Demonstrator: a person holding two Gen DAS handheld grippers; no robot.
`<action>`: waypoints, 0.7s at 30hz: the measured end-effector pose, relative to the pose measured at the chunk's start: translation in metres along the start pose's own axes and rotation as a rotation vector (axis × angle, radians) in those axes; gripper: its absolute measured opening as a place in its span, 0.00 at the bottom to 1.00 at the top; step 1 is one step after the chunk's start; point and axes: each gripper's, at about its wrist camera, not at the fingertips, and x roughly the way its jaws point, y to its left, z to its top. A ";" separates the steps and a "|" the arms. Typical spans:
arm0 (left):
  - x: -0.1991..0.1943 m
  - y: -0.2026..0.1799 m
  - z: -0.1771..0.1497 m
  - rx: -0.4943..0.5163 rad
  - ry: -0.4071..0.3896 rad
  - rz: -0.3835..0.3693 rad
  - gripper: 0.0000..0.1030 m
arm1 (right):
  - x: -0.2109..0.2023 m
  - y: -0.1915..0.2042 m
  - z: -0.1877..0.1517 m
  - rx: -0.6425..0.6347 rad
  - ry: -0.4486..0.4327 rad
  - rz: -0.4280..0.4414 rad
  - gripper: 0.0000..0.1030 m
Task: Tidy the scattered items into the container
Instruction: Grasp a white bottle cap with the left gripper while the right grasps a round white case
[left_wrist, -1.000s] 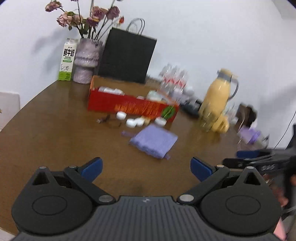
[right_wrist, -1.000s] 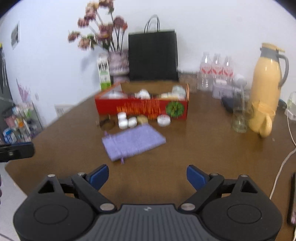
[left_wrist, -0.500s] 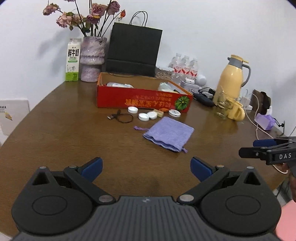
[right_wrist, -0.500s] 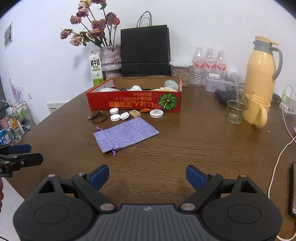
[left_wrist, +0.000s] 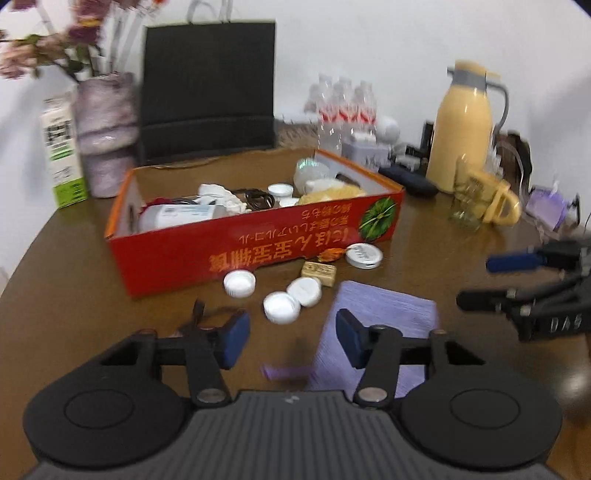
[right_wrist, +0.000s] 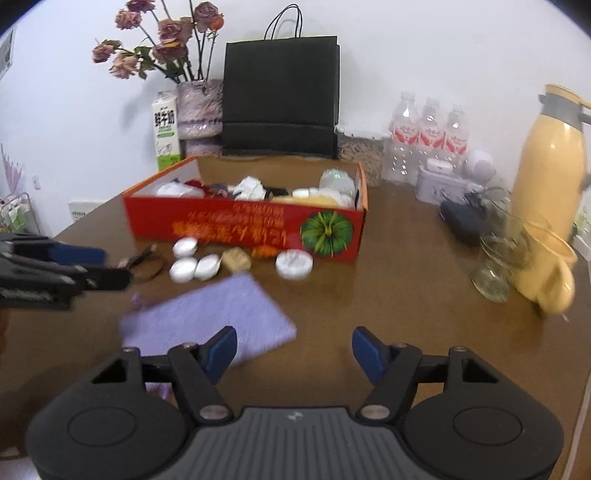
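A red cardboard box (left_wrist: 258, 247) (right_wrist: 243, 227) holding several items stands mid-table. In front of it lie white bottle caps (left_wrist: 280, 306) (right_wrist: 183, 269), a round tin (left_wrist: 364, 254) (right_wrist: 293, 263), a small tan block (left_wrist: 318, 272) (right_wrist: 236, 259), a black cable (left_wrist: 201, 317) (right_wrist: 146, 264) and a purple cloth pouch (left_wrist: 380, 321) (right_wrist: 207, 321). My left gripper (left_wrist: 290, 341) is open, low over the pouch's left edge and the cable. My right gripper (right_wrist: 293, 349) is open and empty, just right of the pouch. Each gripper shows in the other's view (left_wrist: 517, 284) (right_wrist: 66, 273).
A black paper bag (right_wrist: 280, 99), flower vase (right_wrist: 199, 114) and milk carton (right_wrist: 166, 129) stand behind the box. Water bottles (right_wrist: 428, 136), a yellow thermos (right_wrist: 550, 177), a yellow mug (left_wrist: 495, 201) and a glass (right_wrist: 498, 258) stand at the right.
Both grippers have moved forward toward the box and the scattered items. The left gripper's jaws have narrowed. Nothing has been taken hold of.
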 end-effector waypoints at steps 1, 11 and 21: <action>0.013 0.003 0.002 0.002 0.015 0.011 0.53 | 0.012 -0.001 0.007 0.003 0.000 -0.001 0.66; 0.056 0.009 0.003 0.052 0.049 0.007 0.39 | 0.128 -0.014 0.054 0.022 0.058 0.011 0.59; 0.056 0.016 0.003 0.008 0.052 0.007 0.29 | 0.136 -0.008 0.046 0.001 0.036 0.012 0.37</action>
